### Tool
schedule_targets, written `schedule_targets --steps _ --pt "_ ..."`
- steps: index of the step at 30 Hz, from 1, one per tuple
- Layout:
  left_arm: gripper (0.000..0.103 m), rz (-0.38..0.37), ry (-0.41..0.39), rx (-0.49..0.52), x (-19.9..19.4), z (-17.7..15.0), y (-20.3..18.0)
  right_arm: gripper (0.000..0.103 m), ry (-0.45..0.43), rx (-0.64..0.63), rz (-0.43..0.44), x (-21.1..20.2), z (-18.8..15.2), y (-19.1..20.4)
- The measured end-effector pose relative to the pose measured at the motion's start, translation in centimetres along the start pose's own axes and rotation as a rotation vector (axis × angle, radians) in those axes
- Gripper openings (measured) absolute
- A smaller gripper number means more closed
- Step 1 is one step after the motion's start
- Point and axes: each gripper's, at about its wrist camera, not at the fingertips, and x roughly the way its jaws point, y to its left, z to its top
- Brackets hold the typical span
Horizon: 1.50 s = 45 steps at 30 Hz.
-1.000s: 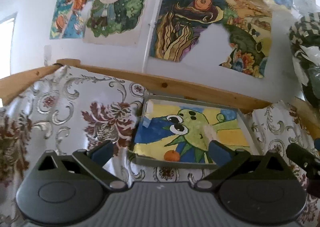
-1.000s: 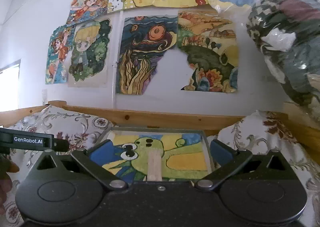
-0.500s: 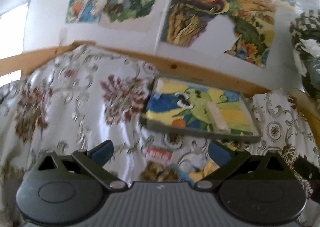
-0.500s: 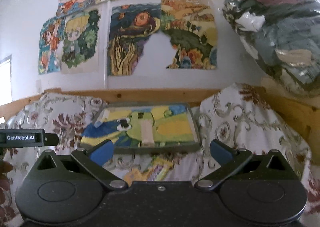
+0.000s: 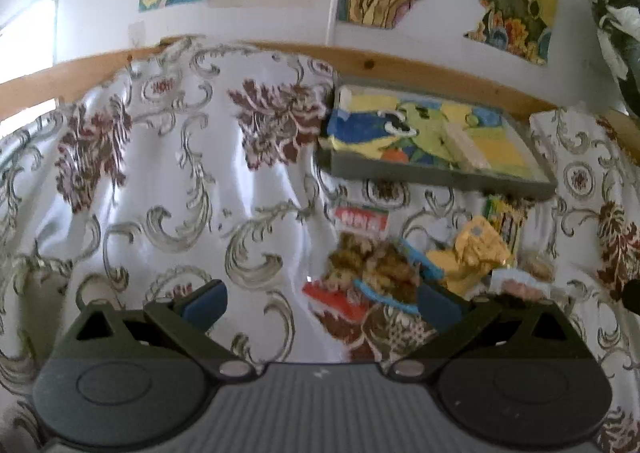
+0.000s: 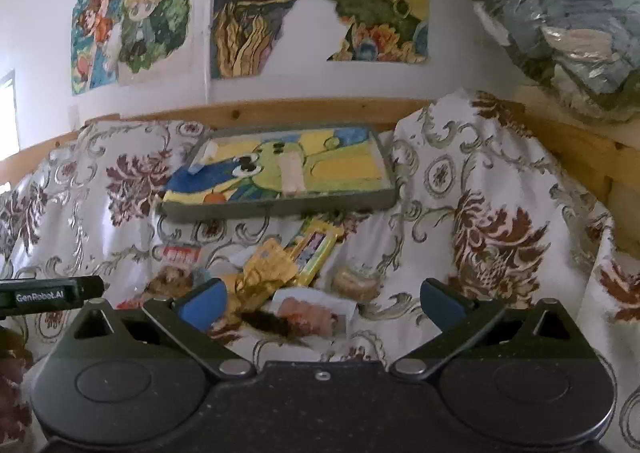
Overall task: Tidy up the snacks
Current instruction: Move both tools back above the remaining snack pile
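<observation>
A pile of snack packets lies on the floral cloth: a crumpled yellow packet (image 6: 268, 265) (image 5: 468, 257), a yellow-green bar (image 6: 316, 249), a red-and-white packet (image 6: 182, 255) (image 5: 362, 218), a brown snack with a blue band (image 5: 376, 273), a round biscuit (image 6: 354, 279) and a pink-and-white packet (image 6: 310, 313). Behind them stands a grey tray (image 6: 280, 207) (image 5: 432, 173) with a painted frog picture and a pale stick in it. My left gripper (image 5: 320, 307) is open and empty, left of the pile. My right gripper (image 6: 322, 303) is open and empty, just above the pink-and-white packet.
The floral cloth (image 5: 180, 181) covers a surface with a wooden rail (image 6: 280, 111) at the back. Paintings hang on the white wall (image 6: 260, 13). A plastic-wrapped bundle (image 6: 560, 21) sits at the upper right. The left gripper's body (image 6: 48, 295) shows at the right view's left edge.
Both views have tilted down. The snack pile has come into sight below the tray and now lies close to both grippers. Both grippers stay open.
</observation>
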Motion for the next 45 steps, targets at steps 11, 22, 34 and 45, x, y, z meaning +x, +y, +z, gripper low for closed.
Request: schedule_targets --steps 11,22,34,45 --pt "0.103 0.006 0.067 0.041 0.5 -1.2 -0.3 0.102 0.077 -0.038 0.01 1.1 -0.9 0.9" --pt "0.103 0.022 0.127 0.042 0.9 -1.5 -0.2 0.102 0.176 -0.023 0.059 2.2 -1.7 1.5" --pt "0.103 0.006 0.108 0.011 0.5 -1.2 -0.1 0.102 0.179 -0.036 0.09 2.3 -2.0 2.2" --pt "0.103 0.034 0.114 -0.005 0.7 -1.1 0.7 0.102 0.178 -0.07 0.133 2.3 -2.2 2.9"
